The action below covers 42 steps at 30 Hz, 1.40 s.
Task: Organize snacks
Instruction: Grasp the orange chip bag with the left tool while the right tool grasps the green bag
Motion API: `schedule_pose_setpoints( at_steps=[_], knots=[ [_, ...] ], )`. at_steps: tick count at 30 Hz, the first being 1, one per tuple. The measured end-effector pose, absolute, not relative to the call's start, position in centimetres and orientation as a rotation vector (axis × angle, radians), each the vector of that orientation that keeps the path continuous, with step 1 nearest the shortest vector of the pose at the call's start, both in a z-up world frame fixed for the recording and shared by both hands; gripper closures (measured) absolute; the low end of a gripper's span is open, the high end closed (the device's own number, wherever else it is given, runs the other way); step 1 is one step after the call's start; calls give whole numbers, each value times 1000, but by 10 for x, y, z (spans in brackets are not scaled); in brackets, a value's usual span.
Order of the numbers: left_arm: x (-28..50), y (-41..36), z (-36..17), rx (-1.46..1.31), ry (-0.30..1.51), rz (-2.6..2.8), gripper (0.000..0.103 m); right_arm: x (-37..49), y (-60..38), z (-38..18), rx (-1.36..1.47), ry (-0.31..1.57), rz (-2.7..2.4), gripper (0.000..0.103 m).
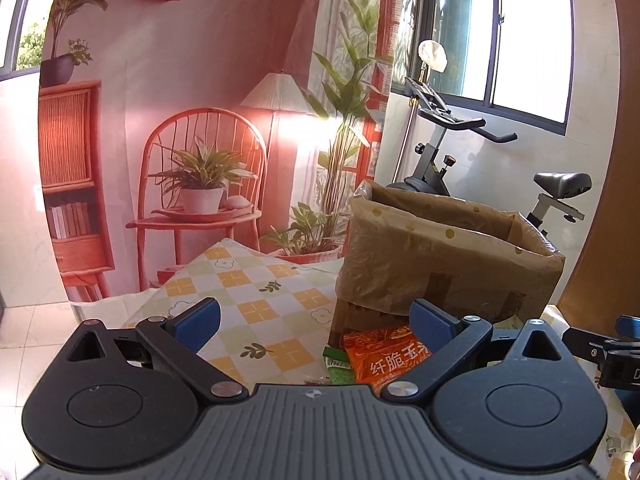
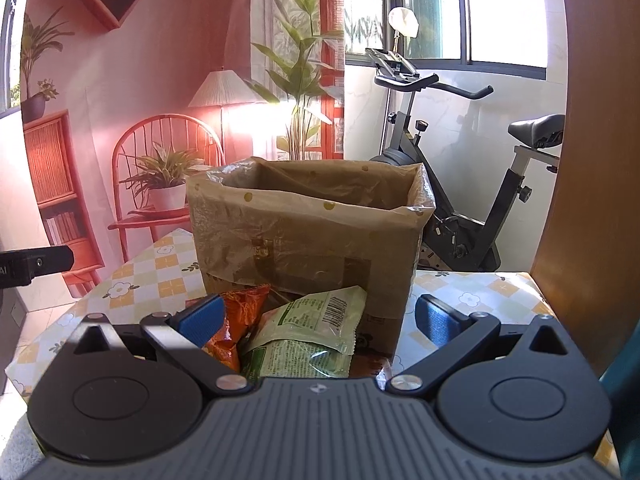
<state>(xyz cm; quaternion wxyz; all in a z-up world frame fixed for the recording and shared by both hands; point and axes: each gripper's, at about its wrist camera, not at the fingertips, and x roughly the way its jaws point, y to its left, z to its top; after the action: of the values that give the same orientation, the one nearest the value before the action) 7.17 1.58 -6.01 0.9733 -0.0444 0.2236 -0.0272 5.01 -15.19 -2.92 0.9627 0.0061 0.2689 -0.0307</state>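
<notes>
A cardboard box [image 2: 308,236] lined with a clear brown plastic bag stands on the checked tablecloth; it also shows in the left wrist view [image 1: 444,264]. In front of it lie an orange snack packet [image 2: 236,320] and green snack packets [image 2: 320,320]. In the left wrist view the orange packet [image 1: 380,356] and a green packet [image 1: 338,366] lie at the box's foot. My right gripper [image 2: 318,316] is open, its blue pads either side of the packets, holding nothing. My left gripper [image 1: 316,324] is open and empty, left of the box.
The table with the checked cloth [image 1: 260,296] ends at its left edge above a tiled floor. An exercise bike [image 2: 460,184] stands behind the table by the window. A printed backdrop of a room [image 1: 180,120] hangs at the back. A wooden panel [image 2: 592,160] rises at the right.
</notes>
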Motion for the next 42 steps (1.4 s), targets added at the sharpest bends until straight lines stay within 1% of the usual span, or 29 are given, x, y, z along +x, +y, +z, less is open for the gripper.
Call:
schedule_pose_setpoints(
  at_steps=[4,7,12,15,17,22,26,31,34,35,36,37,39,42],
  knots=[
    [96,7,-81,-74,488,-96,5,62,-161,-51,-8,569,-79,1],
    [119,-6,-95,-61,527,-165,6,70,-169,-66,8,600,-76,5],
    [149,-25,-118,-64,591,-249,6,79,-172,-82,-12,625,-50,8],
    [162,-39,-133,-19,623,-313,6,83,-175,-87,2,627,-38,9],
    [170,-43,-144,-2,648,-319,6,85,-179,-90,16,633,-44,12],
    [180,-36,-161,-56,712,-342,5,89,-185,-98,44,664,-10,12],
    [187,-32,-168,-58,740,-367,0,96,-186,-102,62,681,25,12],
    [198,-27,-186,-43,823,-341,0,112,-186,-108,87,723,77,13],
    [199,-22,-191,-27,793,-351,0,122,-189,-113,110,746,103,12],
    [200,-21,-191,-29,795,-359,4,125,-190,-114,120,753,114,12],
    [200,-21,-189,-35,789,-373,17,129,-190,-115,131,765,124,12],
    [200,-21,-187,-35,790,-392,20,132,-191,-117,145,780,135,12],
    [198,-25,-182,-8,792,-406,31,138,-194,-120,177,802,150,12],
    [196,-24,-174,10,779,-423,43,140,-194,-122,192,816,160,14]
  ],
)
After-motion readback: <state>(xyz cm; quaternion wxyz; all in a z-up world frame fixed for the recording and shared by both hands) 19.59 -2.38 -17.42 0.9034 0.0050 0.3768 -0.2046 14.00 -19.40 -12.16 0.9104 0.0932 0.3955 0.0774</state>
